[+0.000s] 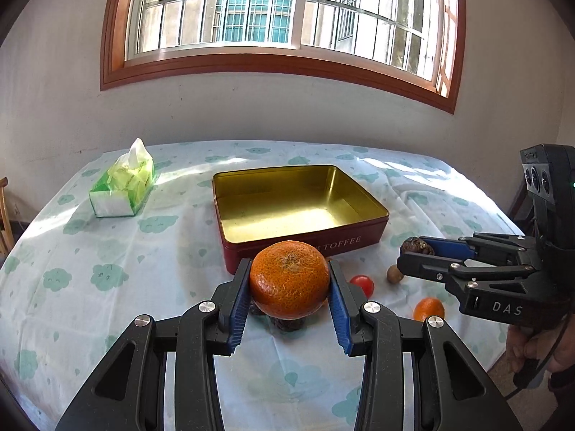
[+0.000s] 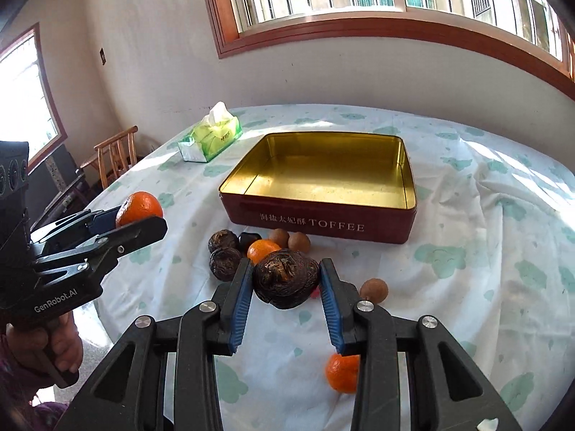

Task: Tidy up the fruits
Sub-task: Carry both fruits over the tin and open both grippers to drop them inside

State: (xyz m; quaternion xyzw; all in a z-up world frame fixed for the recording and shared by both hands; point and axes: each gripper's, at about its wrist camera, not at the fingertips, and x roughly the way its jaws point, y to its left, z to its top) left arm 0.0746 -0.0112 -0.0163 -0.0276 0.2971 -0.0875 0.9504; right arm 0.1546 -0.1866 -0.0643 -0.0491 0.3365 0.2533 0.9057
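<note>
On the tablecloth beyond our grippers, the toffee tin holds nothing; our left gripper clamps an orange, our right gripper a dark wrinkled fruit.

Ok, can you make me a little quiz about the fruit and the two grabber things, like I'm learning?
1. True or false: the toffee tin already has fruit inside it.
2. What is the left gripper holding between its jaws?
A. a tissue pack
B. a big orange
C. a red tomato
3. Fill in: the right gripper is shut on a dark, wrinkly ____.

Key
1. False. Its gold inside is bare; the loose fruit lies on the tablecloth in front of it.
2. B, the big orange.
3. Fruit: the dark wrinkly fruit, like the two lying on the cloth.
</note>
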